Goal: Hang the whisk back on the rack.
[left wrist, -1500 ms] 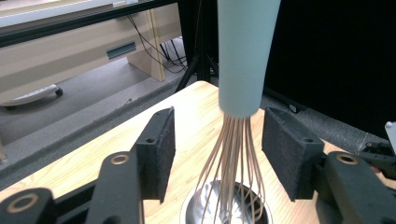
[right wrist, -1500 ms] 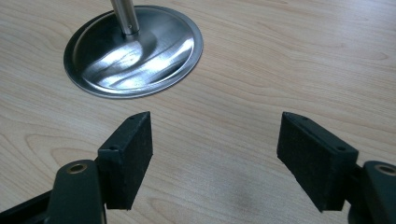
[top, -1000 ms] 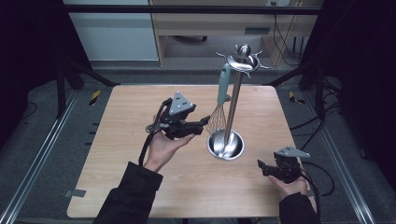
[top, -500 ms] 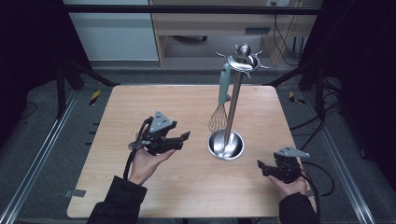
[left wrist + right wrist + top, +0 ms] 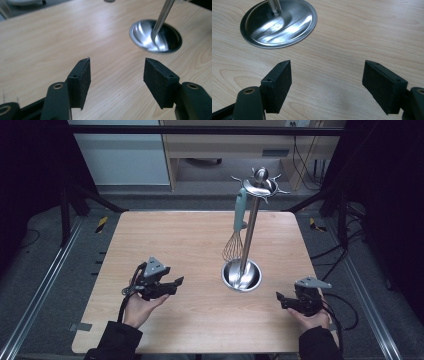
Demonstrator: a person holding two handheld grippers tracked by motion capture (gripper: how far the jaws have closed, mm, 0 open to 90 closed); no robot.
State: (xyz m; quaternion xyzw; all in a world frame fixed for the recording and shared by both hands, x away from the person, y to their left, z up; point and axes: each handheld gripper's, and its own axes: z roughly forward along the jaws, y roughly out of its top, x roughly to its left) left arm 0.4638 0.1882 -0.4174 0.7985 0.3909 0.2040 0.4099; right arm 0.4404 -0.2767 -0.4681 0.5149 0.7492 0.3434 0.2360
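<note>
- The left gripper [image 5: 172, 282] and right gripper [image 5: 281, 298] sit low near the table's [image 5: 165, 240] front edge, jaws wide apart and empty, likely resting between actions.
- Farther off, the whisk [image 5: 236, 232] hangs from the steel stand [image 5: 248, 245], clear of the table, its wires beside the pole.
- No writing is readable.
</note>
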